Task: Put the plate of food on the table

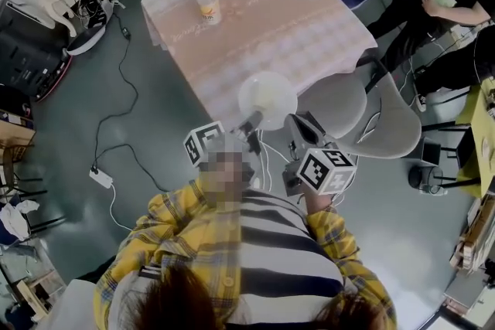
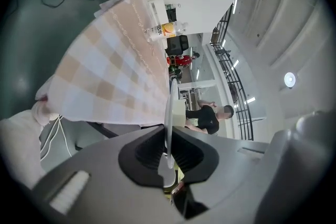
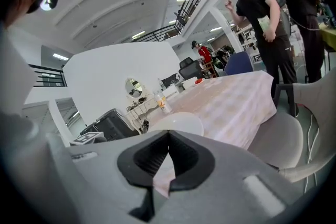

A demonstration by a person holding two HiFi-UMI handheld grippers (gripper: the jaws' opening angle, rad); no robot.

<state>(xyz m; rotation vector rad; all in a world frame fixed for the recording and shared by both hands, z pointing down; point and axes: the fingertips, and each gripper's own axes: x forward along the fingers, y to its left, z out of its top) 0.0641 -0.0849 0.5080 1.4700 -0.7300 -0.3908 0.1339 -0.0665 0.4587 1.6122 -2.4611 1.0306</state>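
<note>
Left gripper [image 2: 169, 139] pinching round white plate [image 1: 267, 98] by its rim at pink checked-cloth table's [image 1: 263, 27] near edge; right gripper [image 3: 168, 136] sitting pressed together, empty.

The plate [image 1: 267, 99] looks smooth, white and faintly glossy. The cloth [image 1: 263, 27] is soft, matt checked fabric. Bottle [image 1: 208, 5]: clear plastic. Chair [image 1: 390, 120]: smooth, matt grey plastic.

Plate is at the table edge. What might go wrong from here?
The left tongs pinch the plate by its rim only, so it may tilt or slip out. It hangs over the near edge of the table; set down there, it might slide off.
</note>
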